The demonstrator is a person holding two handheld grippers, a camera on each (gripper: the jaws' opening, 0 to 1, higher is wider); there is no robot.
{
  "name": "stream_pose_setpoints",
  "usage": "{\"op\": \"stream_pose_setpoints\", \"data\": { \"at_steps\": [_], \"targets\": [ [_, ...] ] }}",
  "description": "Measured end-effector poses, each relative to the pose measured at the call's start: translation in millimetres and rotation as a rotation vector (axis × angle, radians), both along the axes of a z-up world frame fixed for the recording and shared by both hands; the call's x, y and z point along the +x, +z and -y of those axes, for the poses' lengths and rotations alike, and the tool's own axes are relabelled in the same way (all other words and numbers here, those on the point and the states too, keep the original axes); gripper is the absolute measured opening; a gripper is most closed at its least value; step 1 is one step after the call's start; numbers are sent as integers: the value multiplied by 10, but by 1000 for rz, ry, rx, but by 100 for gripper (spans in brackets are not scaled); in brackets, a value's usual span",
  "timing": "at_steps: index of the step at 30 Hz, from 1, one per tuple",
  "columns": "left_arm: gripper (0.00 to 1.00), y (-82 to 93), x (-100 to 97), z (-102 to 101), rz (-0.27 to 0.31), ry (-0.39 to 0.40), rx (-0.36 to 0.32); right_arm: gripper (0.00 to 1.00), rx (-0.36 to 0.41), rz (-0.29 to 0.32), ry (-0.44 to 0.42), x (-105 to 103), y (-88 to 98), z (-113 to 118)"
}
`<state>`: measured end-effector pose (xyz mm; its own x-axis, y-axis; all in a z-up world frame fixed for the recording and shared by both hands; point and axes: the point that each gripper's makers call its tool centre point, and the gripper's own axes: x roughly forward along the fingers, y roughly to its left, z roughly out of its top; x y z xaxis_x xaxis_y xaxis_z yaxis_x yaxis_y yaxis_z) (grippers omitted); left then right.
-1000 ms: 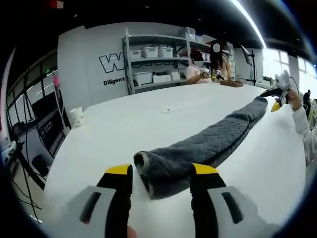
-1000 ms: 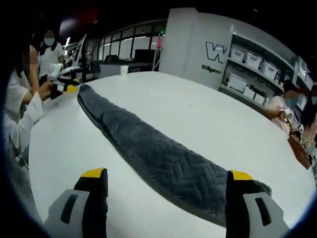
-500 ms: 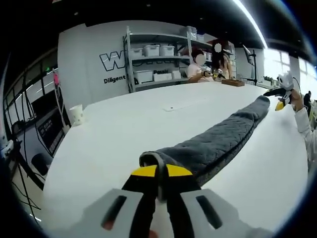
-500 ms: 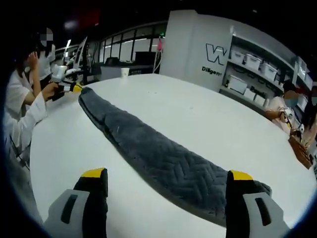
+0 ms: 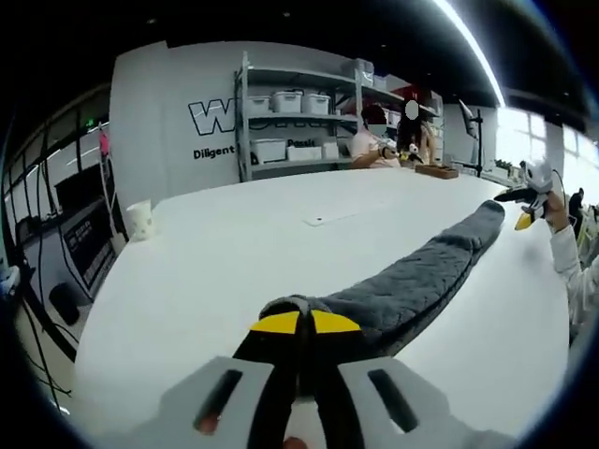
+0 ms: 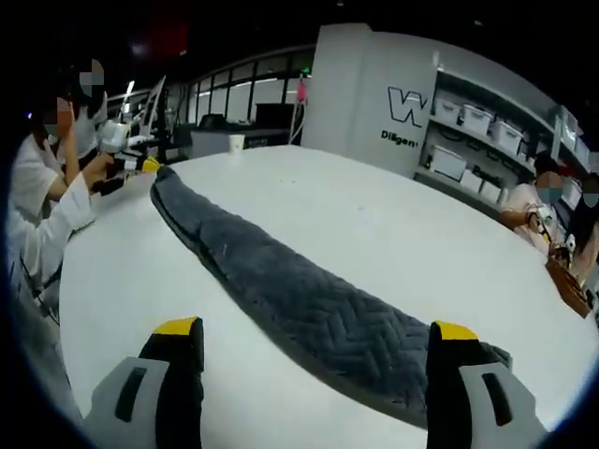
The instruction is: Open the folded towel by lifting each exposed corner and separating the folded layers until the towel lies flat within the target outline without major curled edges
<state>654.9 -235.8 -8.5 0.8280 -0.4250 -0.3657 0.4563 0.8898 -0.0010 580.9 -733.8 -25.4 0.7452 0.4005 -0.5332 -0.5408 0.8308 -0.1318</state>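
Two yellow-tipped jaws of the left gripper (image 5: pixel 299 323) pinch the near end of the grey towel (image 5: pixel 412 281) in the left gripper view, the towel stretching folded across the white table (image 5: pixel 225 253). Right gripper view: the right gripper (image 6: pixel 314 332) stands with jaws wide apart, holding nothing, the towel's end lying between them.

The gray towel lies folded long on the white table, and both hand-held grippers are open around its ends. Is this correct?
Not quite. The left hand-held gripper is shut on the near end of the gray towel, as the left gripper view shows. The right hand-held gripper is open, with the towel's other end lying between its jaws. The towel does lie folded long on the white table.
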Motion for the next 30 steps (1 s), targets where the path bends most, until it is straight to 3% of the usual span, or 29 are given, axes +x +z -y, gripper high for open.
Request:
{"op": "stream_pose_setpoints", "data": {
  "at_steps": [10,18,30],
  "targets": [
    [0,299,282,64,23,27,-187,99,3,8,1,-16,21,1],
    [0,306,583,132,13,47,-189,99,1,6,4,-12,18,-10],
    [0,212,930,49,-35,107,-197,99,-7,-1,8,-6,-6,-30]
  ]
}}
